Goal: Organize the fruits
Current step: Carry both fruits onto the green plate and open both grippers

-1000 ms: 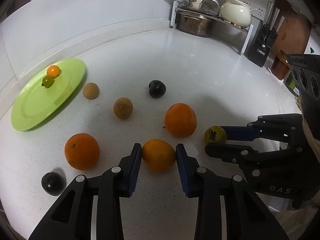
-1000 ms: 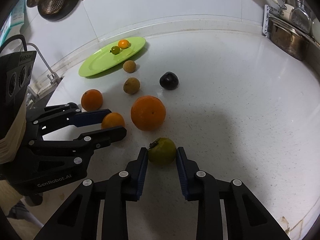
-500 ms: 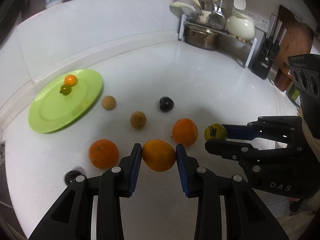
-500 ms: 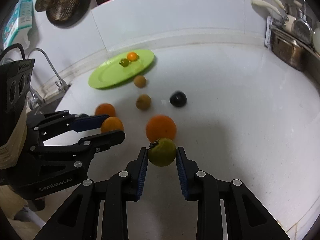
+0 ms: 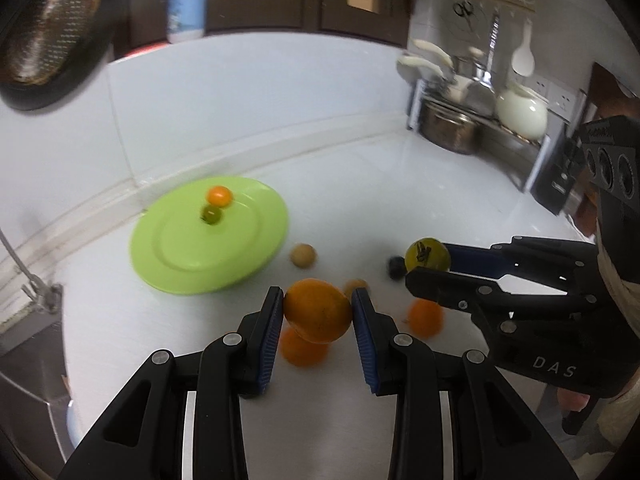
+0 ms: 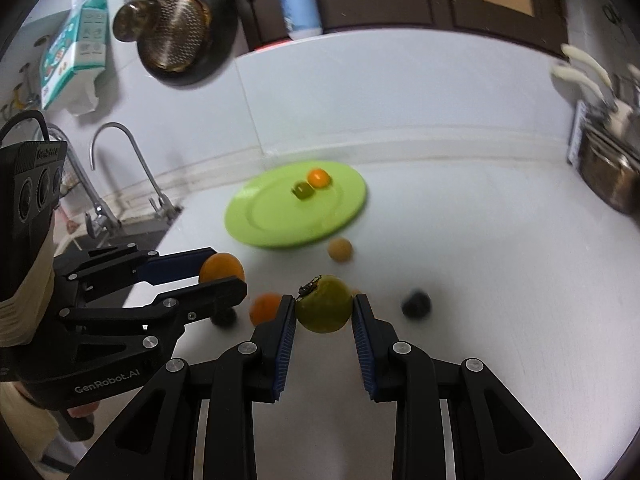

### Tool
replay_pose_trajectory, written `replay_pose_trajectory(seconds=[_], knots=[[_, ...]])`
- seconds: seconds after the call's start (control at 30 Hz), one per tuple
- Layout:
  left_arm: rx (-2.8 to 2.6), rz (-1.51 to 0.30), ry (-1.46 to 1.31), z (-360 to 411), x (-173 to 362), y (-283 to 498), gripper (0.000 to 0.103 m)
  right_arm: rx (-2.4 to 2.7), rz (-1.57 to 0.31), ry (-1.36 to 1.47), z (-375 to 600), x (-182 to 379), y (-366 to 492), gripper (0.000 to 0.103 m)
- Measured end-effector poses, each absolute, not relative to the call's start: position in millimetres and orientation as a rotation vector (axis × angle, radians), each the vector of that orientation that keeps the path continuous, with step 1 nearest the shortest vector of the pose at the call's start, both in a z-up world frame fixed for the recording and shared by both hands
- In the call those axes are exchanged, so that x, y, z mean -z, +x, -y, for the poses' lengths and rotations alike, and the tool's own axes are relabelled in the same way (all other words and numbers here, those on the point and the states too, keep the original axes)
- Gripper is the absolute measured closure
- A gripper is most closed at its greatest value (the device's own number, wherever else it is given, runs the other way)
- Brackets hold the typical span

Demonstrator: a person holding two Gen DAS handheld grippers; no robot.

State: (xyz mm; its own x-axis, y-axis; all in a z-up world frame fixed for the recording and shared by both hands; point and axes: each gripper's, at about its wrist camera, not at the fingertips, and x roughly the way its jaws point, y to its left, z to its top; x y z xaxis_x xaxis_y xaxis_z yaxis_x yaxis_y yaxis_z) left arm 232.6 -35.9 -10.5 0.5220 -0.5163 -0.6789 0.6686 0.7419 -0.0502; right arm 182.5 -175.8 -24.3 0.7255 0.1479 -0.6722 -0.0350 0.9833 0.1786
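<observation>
My left gripper [image 5: 318, 312] is shut on an orange [image 5: 318, 310] and holds it above the white counter; the gripper also shows in the right wrist view [image 6: 224, 276]. My right gripper [image 6: 324, 310] is shut on a yellow-green fruit [image 6: 325, 309] with a dark stem, also lifted; that gripper shows in the left wrist view [image 5: 426, 266]. The green plate [image 5: 180, 256] lies ahead to the left and holds a small orange fruit [image 5: 219, 196] and a small green fruit [image 5: 211, 214]. In the right wrist view the plate [image 6: 272, 220] lies ahead.
On the counter lie two more oranges [image 5: 426, 318] [image 5: 302, 346], two tan round fruits [image 5: 303, 255] [image 5: 356, 285] and a dark plum [image 5: 396, 266]. A pot rack [image 5: 460, 120] stands at the back right. A sink tap [image 6: 120, 160] is at the left.
Both grippers have lifted their fruits off the counter and risen. The view now looks further toward the plate and the back wall.
</observation>
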Motion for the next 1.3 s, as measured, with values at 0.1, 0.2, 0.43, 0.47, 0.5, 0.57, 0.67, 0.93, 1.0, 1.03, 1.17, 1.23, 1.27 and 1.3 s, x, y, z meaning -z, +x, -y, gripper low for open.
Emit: replay_pose_trajectory(seconds=[0.1, 0.2, 0.43, 0.47, 0.5, 0.57, 0.67, 0.93, 1.0, 1.03, 1.17, 1.23, 1.27, 1.3], knots=[[0.688, -0.715, 0.223, 27, 6, 244, 0.068, -0.123, -0.729, 0.139, 168, 15, 197, 0.073], [0.662, -0.706, 0.215, 20, 3, 255, 0.068, -0.146, -0.715, 0.125, 162, 8, 211, 0.073], [0.619, -0.725, 0.184, 7, 1, 289, 0.068, -0.204, -0.710, 0.091, 144, -2, 249, 0.073], [0.614, -0.726, 0.184, 5, 1, 294, 0.068, -0.208, -0.712, 0.086, 143, -3, 254, 0.073], [0.606, -0.727, 0.186, 4, 1, 299, 0.068, -0.214, -0.714, 0.081, 140, -4, 259, 0.073], [0.590, -0.733, 0.188, 3, 1, 309, 0.068, -0.222, -0.721, 0.075, 137, -4, 272, 0.073], [0.569, -0.743, 0.196, 2, 2, 327, 0.068, -0.233, -0.744, 0.080, 134, -2, 291, 0.073], [0.539, -0.839, 0.189, 5, 24, 380, 0.068, -0.231, -0.852, 0.085, 125, 23, 344, 0.073], [0.519, -0.868, 0.195, 7, 32, 391, 0.068, -0.226, -0.878, 0.074, 122, 30, 354, 0.073], [0.512, -0.879, 0.199, 8, 36, 394, 0.068, -0.222, -0.888, 0.067, 122, 34, 358, 0.073], [0.493, -0.899, 0.231, 14, 46, 404, 0.068, -0.205, -0.920, 0.066, 123, 46, 369, 0.073], [0.491, -0.903, 0.236, 16, 47, 405, 0.068, -0.204, -0.931, 0.072, 124, 51, 373, 0.073], [0.492, -0.905, 0.237, 17, 48, 406, 0.068, -0.202, -0.935, 0.077, 125, 53, 374, 0.073], [0.494, -0.907, 0.239, 17, 48, 407, 0.068, -0.202, -0.939, 0.084, 126, 54, 375, 0.073]])
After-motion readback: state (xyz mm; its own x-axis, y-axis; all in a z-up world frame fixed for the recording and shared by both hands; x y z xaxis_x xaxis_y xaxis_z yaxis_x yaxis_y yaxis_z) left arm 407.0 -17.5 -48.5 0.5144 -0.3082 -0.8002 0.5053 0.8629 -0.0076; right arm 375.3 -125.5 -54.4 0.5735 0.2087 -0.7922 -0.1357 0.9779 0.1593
